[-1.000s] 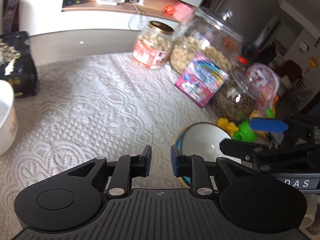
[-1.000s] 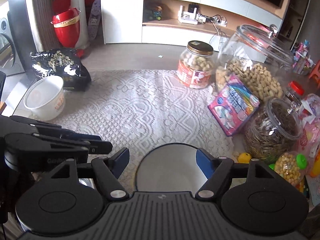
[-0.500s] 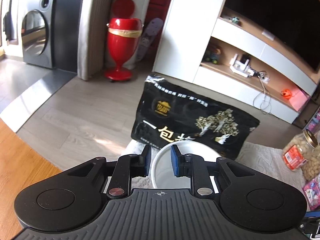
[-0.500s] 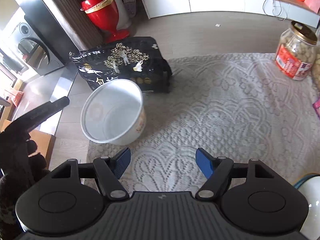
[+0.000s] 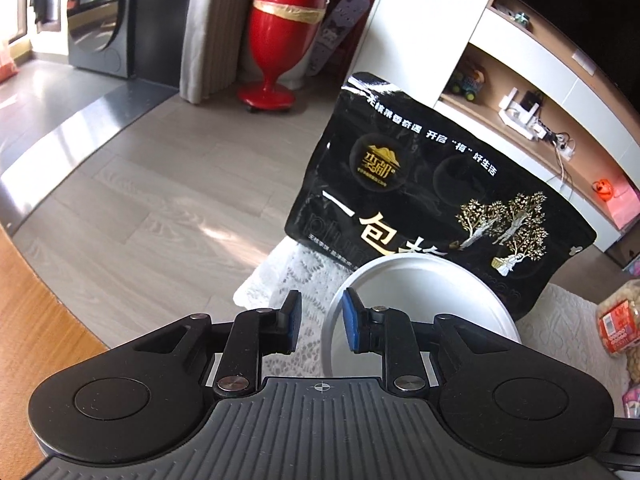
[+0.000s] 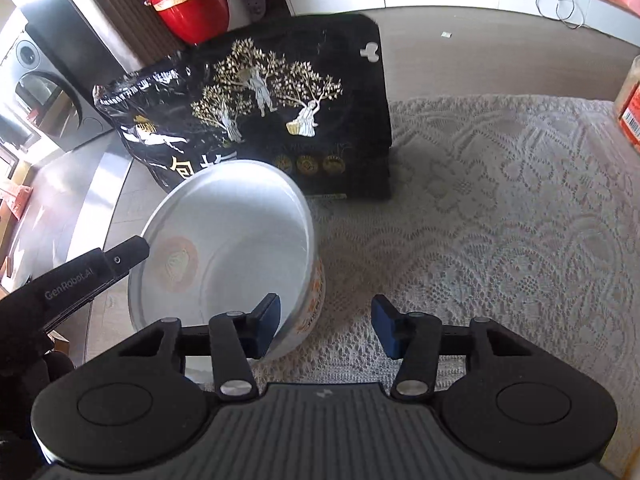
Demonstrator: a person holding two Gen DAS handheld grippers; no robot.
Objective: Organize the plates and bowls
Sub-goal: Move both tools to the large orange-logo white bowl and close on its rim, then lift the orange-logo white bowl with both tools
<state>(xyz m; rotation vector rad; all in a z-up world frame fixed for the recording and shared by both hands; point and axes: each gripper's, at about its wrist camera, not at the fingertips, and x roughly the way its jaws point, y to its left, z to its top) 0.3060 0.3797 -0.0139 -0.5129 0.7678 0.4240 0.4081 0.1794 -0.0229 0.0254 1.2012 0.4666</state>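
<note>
Bowl: a white bowl point(image 6: 232, 248) with an orange printed mark inside and orange print on its outer wall stands upright on the lace cloth point(image 6: 500, 216), near the table's left edge and just in front of the black bag.
Bowl from the left wrist view: the white bowl point(image 5: 432, 300) shows its rim and inner wall; the rim crosses between the two blue pads.
Left gripper: the left gripper point(image 5: 319, 318) has its jaws a narrow gap apart, one pad outside the bowl's rim and the other inside it; whether the pads press the wall cannot be told. In the right wrist view its black finger point(image 6: 120, 258) reaches the bowl's left rim.
Right gripper: the right gripper point(image 6: 325, 326) has its jaws wide apart and holds nothing; its left pad lies over the bowl's near wall in the picture, its right pad over bare lace.
Black bag: a black snack bag point(image 6: 280, 120) with gold trees, figures and white Chinese characters lies at the table's far left corner, touching or just behind the bowl; in the left wrist view the black snack bag point(image 5: 420, 184) rises behind the rim.
Jar: a jar with a red label point(image 6: 630, 108) stands at the right edge of the right wrist view, well apart from the bowl.
Floor: a red pedestal bin point(image 5: 284, 36) stands on the grey wood floor point(image 5: 152, 184) beyond the table's far left corner, with a washing machine point(image 5: 100, 16) to its left.
Shelf: a white wall unit point(image 5: 532, 92) holds a toy car and cabled devices.
</note>
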